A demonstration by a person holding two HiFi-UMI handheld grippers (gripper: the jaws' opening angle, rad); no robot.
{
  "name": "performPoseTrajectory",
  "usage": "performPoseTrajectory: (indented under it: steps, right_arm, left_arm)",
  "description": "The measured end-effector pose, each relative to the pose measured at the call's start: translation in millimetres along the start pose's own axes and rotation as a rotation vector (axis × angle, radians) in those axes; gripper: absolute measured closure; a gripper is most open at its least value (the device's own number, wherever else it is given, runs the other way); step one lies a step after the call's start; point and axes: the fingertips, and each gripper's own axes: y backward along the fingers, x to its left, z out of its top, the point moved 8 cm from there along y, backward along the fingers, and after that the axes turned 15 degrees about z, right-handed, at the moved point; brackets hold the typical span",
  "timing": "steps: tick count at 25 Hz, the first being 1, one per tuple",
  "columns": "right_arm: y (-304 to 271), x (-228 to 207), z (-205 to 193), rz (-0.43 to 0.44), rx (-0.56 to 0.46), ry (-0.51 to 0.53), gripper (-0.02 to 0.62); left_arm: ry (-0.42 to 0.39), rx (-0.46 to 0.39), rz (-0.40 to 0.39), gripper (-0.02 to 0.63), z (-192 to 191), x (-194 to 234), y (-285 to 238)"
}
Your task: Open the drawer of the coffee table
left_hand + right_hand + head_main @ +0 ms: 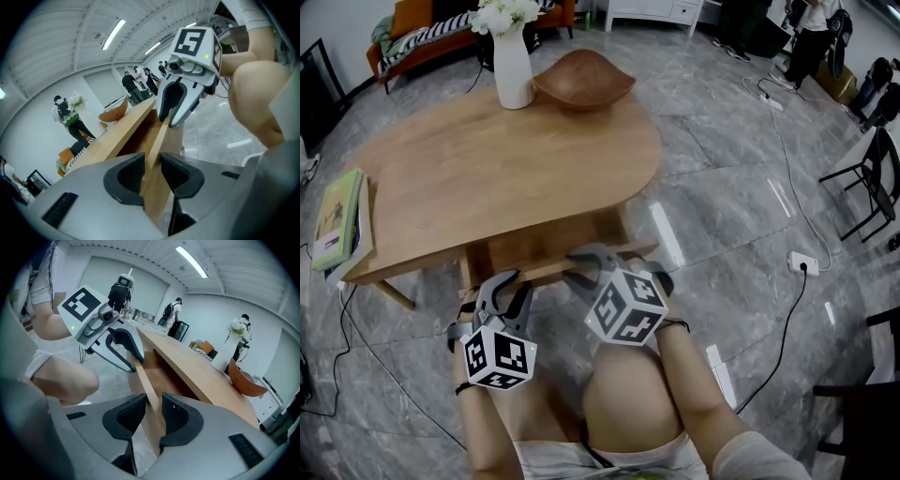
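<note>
The wooden coffee table [487, 169] has a drawer under its near edge, pulled out a little. Its thin wooden drawer front [548, 267] runs edge-on between both grippers. My left gripper [508, 281] grips the panel's left part; in the left gripper view its jaws [152, 171] are shut on the drawer front [157, 192], with the pads pressing both faces. My right gripper [598, 262] holds the panel further right; in the right gripper view its jaws [153, 411] are shut on the same drawer front [147, 385]. Each gripper view shows the other gripper further along the panel.
On the table stand a white vase of flowers [513, 66], a wooden bowl [584, 80] and books [339, 225] at the left end. The person's bare knee [628, 398] is just behind the grippers. A power strip [803, 264] with cables lies on the marble floor; black chairs [872, 178] stand right.
</note>
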Motion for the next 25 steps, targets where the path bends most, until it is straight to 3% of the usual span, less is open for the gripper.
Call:
performPoseTrajectory:
  steps: [25]
  right_arm:
    - [4, 12, -1, 0.016, 0.006, -0.022, 0.492]
  left_arm:
    - [-0.011, -0.003, -0.02, 0.494, 0, -7, 11]
